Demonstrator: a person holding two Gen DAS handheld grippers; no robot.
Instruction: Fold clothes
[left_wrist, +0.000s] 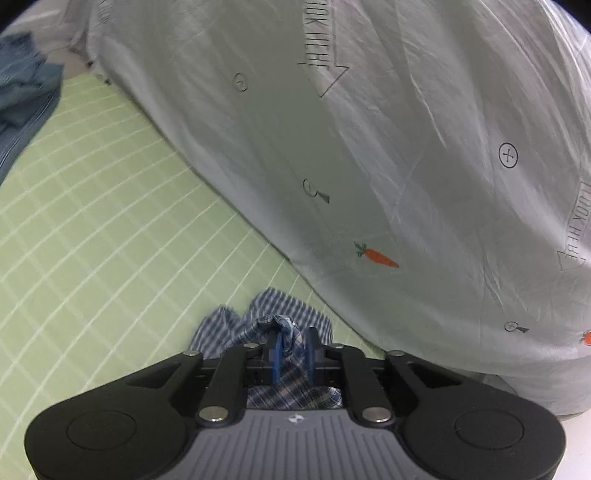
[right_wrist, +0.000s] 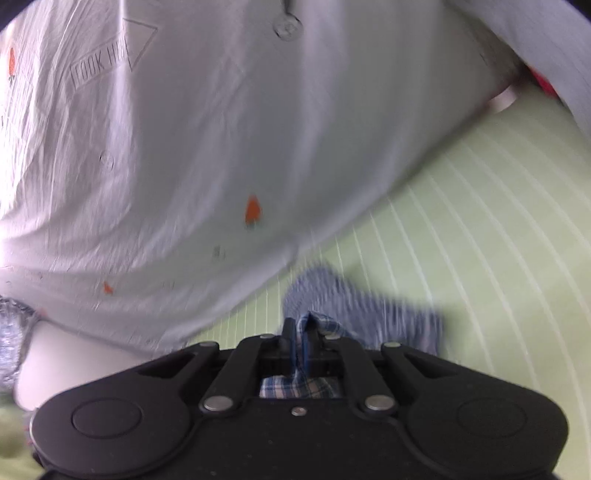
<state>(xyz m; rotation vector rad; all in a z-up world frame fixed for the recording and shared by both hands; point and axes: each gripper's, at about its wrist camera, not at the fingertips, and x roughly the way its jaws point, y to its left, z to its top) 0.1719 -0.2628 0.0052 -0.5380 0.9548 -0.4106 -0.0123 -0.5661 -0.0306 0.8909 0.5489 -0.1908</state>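
A blue-and-white plaid garment (left_wrist: 266, 306) lies crumpled on the green checked sheet (left_wrist: 92, 221), right in front of my left gripper (left_wrist: 293, 343). The left jaws stand a little apart, and a bunched knot of the plaid cloth sits loosely between them, against the left finger. In the right wrist view the same plaid garment (right_wrist: 351, 295) is blurred and spreads to the right of my right gripper (right_wrist: 299, 343). The right jaws show a narrow gap with a fold of the cloth in it. More plaid fabric shows under both gripper bodies.
A big white quilt (left_wrist: 369, 147) printed with carrots and arrows rises behind the garment and fills most of both views (right_wrist: 184, 147). A blue striped garment (left_wrist: 22, 85) lies at the far left. Green sheet (right_wrist: 480, 221) stretches right. Something red (right_wrist: 543, 83) peeks out far right.
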